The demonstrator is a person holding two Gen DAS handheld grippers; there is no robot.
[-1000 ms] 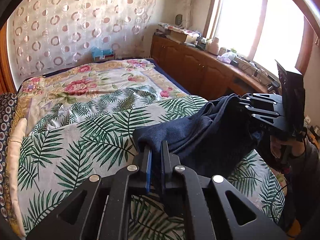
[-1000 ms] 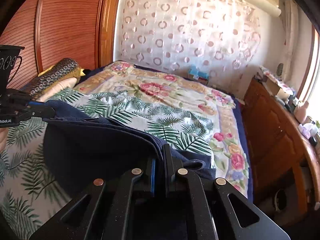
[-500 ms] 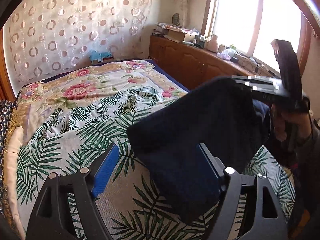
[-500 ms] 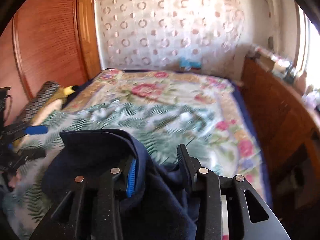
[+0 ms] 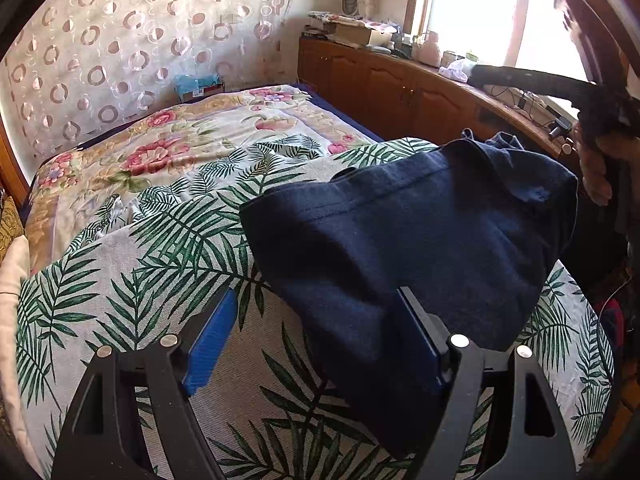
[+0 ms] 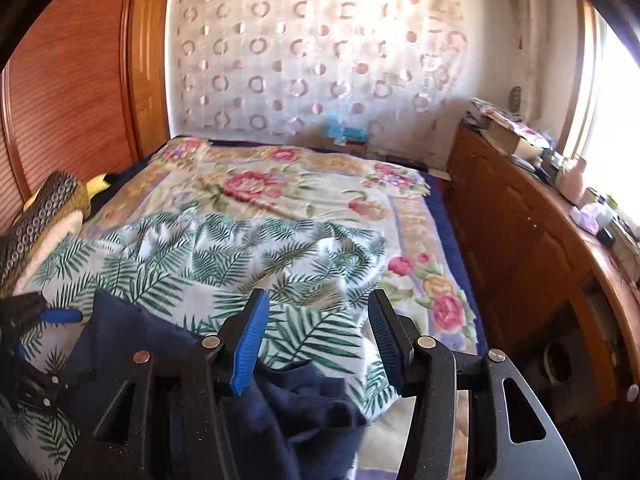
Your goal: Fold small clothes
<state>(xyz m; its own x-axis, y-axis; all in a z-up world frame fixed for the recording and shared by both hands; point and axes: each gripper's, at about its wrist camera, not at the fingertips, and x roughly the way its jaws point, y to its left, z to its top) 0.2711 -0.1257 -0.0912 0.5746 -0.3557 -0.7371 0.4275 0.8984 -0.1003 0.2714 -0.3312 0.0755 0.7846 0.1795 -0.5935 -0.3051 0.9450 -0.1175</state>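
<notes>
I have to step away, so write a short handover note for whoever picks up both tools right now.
Left tool: open, jaws just spread, navy garment draped against its right finger, not clamped.
Right tool: open, jaws just been opening, nothing between them; garment lies below.
Garment: released, folded over in a heap on the palm-leaf sheet at the bed's near edge.
Done: one fold laid down.
Left: likely smooth it and fold again.

I see the bed under a palm-leaf sheet (image 5: pixel 168 264) laid over a floral blanket (image 6: pixel 280 184). A wooden cabinet (image 6: pixel 516 232) runs beside it, cluttered on top beneath the window (image 5: pixel 472 8). A circle-patterned curtain (image 6: pixel 312 60) hangs behind; pillows (image 6: pixel 44 208) lie by the wooden wardrobe (image 6: pixel 80 80).
</notes>
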